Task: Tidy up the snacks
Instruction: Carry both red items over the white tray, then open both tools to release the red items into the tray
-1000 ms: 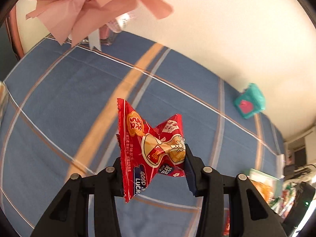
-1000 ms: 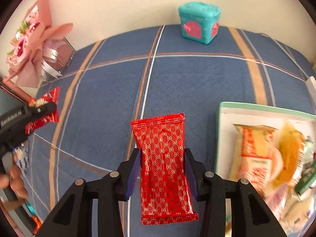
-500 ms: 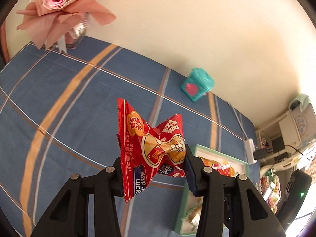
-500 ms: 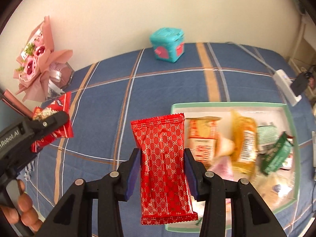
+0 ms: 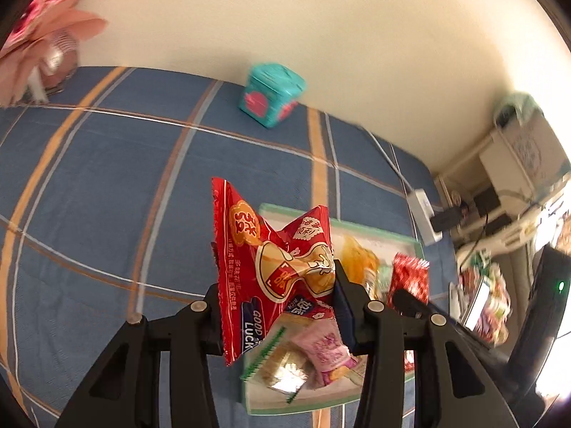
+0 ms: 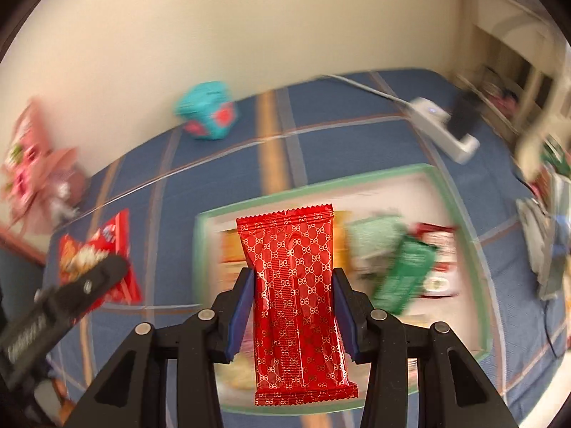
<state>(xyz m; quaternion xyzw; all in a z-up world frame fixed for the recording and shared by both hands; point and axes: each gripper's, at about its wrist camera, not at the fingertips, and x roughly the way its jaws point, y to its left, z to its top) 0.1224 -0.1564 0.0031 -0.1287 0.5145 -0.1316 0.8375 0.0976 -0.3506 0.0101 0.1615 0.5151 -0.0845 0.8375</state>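
Observation:
My left gripper (image 5: 278, 306) is shut on a crumpled red snack bag (image 5: 264, 267) with cartoon print, held in the air near the left edge of a green-rimmed white tray (image 5: 303, 215). My right gripper (image 6: 292, 306) is shut on a flat red patterned packet (image 6: 296, 303), held above the same tray (image 6: 249, 204), which holds several snack packs. The right gripper's packet shows in the left wrist view (image 5: 410, 278). The left gripper and its bag show in the right wrist view (image 6: 92, 253).
A blue plaid cloth (image 5: 107, 178) covers the table. A teal toy box (image 5: 271, 96) stands by the back wall, a pink bouquet (image 5: 39, 35) at the far left. A white power strip (image 6: 442, 132) lies behind the tray. More snacks lie to the right (image 5: 485, 303).
Both grippers have swung right toward the tray with their packets still held. The tray now lies under and ahead of both. The right wrist view is motion-blurred.

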